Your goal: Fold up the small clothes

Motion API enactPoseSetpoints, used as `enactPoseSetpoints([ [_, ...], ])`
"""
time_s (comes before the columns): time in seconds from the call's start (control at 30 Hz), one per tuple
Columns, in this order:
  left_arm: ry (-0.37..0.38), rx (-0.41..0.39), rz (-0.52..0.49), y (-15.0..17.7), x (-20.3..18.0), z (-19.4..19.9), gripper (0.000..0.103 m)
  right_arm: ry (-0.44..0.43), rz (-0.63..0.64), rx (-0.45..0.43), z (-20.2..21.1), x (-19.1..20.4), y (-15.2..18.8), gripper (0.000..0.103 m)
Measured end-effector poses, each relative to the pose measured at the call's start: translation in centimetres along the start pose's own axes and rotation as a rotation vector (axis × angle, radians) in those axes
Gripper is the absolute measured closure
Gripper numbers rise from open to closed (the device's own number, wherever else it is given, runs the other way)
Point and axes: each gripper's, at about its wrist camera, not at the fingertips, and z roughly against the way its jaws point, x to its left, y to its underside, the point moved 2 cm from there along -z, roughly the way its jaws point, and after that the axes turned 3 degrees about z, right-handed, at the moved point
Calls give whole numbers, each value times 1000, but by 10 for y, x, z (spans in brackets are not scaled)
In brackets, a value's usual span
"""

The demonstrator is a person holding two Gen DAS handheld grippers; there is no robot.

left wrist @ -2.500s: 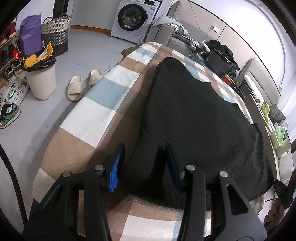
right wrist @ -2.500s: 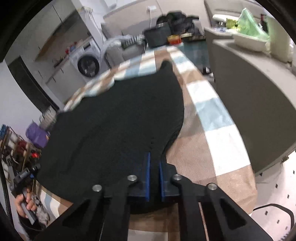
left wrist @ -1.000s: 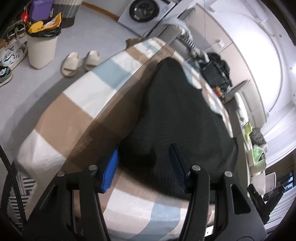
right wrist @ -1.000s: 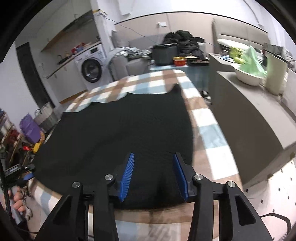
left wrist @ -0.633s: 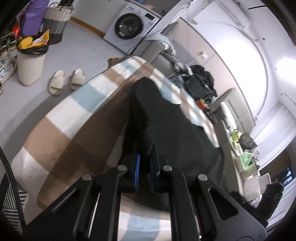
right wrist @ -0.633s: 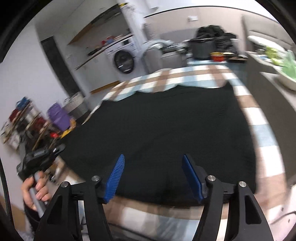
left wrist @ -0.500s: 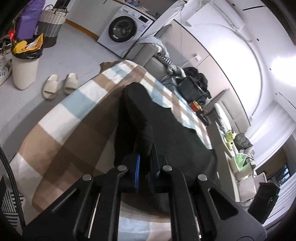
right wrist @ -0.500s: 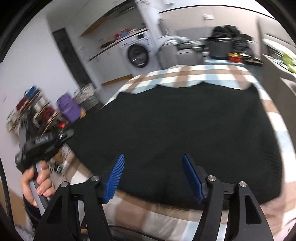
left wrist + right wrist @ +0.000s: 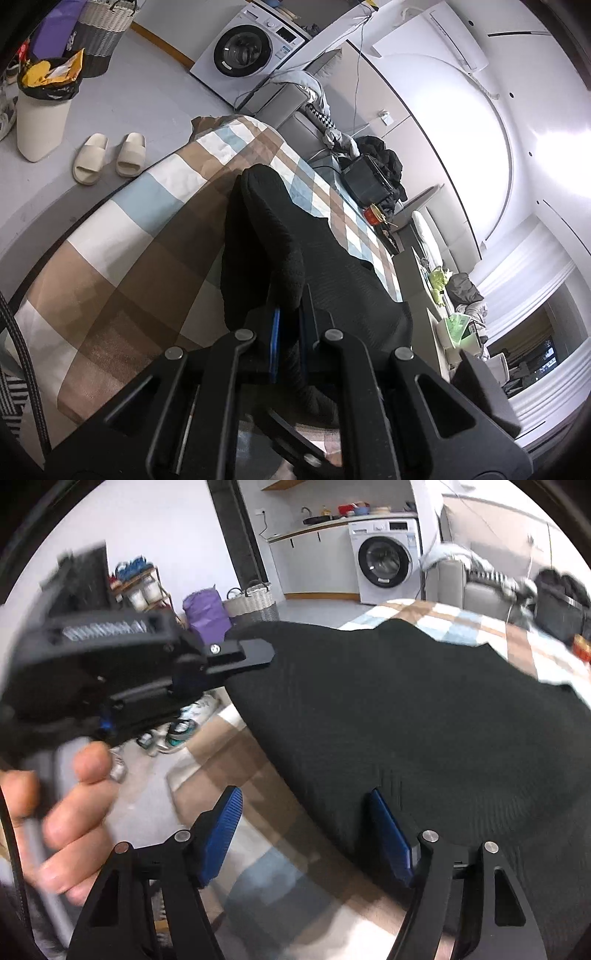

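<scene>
Two grippers | left gripper (image 9: 286, 325) clamps black garment (image 9: 332, 280) | right gripper (image 9: 306, 834) agape | bin (image 9: 40, 122) holds yellow wrappers (image 9: 51, 70)

Landmark: checked bed cover (image 9: 122, 236).

- Black garment (image 9: 424, 716) covers most of it. One edge is pinched up into a ridge by the left gripper (image 9: 286, 314), blocking low passes across that side.
- Bare cover runs beside the garment on the floor side, open for a hand.
- Right gripper (image 9: 306, 830), jaws just opened, nothing between the pads, straddles the near garment edge. The left gripper body and hand (image 9: 66, 805) crowd the space just beside it.
- Floor beyond the cover: slippers (image 9: 109, 157) and bin (image 9: 40, 110) near, washing machine (image 9: 243, 48) further off.
- Far end: dark box (image 9: 365, 181) and red bowl (image 9: 375, 214) close to the cover's edge.
</scene>
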Motion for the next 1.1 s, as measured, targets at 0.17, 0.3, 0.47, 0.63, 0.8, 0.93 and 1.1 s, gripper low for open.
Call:
enactPoseSetpoints([
  [0.17,-9,15,23,0,6,-4,98,68,-14,-20,-26,-3,-12,32],
  [0.3,-32,43,55,-2,15,-4,80,16,-88,-45,-31,-18,-20,91],
  [0.47,-58,4,123,-10,36,7,40,-49,-261,-115,-7,-58,-28,97],
  [0.63,59,74,207,-13,50,-3,33,-72,-287,-125,3,-64,-36,97],
  [0.8,140,119,234,-15,51,-16,24,-36,-193,-103,2,-42,-30,97],
  [0.93,134,151,242,-14,49,-27,24,-21,-175,-85,-1,-36,-21,97],
  [1.1,154,138,227,-25,39,-27,23,-2,-137,-53,-6,-31,-15,97],
])
